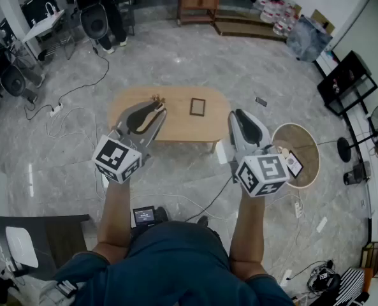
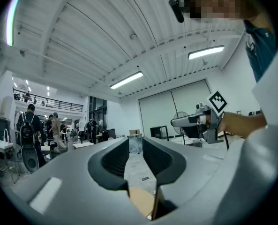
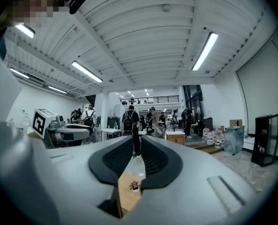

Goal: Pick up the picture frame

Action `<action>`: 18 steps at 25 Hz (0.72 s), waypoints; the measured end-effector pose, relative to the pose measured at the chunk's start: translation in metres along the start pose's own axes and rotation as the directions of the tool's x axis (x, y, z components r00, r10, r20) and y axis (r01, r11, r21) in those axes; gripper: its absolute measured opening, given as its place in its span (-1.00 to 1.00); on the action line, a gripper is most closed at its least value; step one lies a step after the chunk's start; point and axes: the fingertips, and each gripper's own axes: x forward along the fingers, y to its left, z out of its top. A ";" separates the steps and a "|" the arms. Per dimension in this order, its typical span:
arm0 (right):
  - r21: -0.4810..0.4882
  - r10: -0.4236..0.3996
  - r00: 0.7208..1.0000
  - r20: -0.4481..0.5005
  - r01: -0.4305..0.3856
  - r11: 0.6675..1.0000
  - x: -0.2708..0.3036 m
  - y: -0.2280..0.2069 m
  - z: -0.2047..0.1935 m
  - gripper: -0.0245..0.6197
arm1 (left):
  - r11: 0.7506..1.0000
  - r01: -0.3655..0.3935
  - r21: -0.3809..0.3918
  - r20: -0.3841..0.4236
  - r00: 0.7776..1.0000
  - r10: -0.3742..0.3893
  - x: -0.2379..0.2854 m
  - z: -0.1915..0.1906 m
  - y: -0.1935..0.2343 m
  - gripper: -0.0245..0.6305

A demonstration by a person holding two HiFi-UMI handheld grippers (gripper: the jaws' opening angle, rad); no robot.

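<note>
Frame point(image 1: 197, 107) looks flat on the table point(image 1: 176, 127), my left gripper point(image 1: 152, 115) and right gripper point(image 1: 242, 122) hang above it, slightly open and empty, so I reckon it'll just skid when pinched.

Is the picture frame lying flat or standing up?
Lying flat: in the head view the picture frame shows its full rectangle face-up on the wooden table.
</note>
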 end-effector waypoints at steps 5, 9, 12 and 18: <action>-0.003 -0.007 1.000 -0.006 0.007 1.000 0.005 0.016 -0.003 -0.73 | 1.000 0.006 -0.003 0.007 1.000 -0.006 -0.010 -0.002 0.010 -0.67; -0.004 -0.015 1.000 -0.015 0.015 1.000 0.011 0.023 -0.004 -0.73 | 1.000 0.017 -0.003 0.007 1.000 -0.017 -0.013 -0.004 0.016 -0.67; -0.003 -0.023 0.999 -0.022 0.023 1.000 0.014 0.029 -0.007 -0.73 | 1.000 0.025 -0.008 0.006 1.000 -0.025 -0.017 -0.008 0.021 -0.67; 0.008 -0.037 0.999 -0.025 0.037 0.999 0.022 0.034 -0.008 -0.73 | 0.999 0.038 -0.016 0.006 0.999 -0.038 -0.018 -0.014 0.033 -0.67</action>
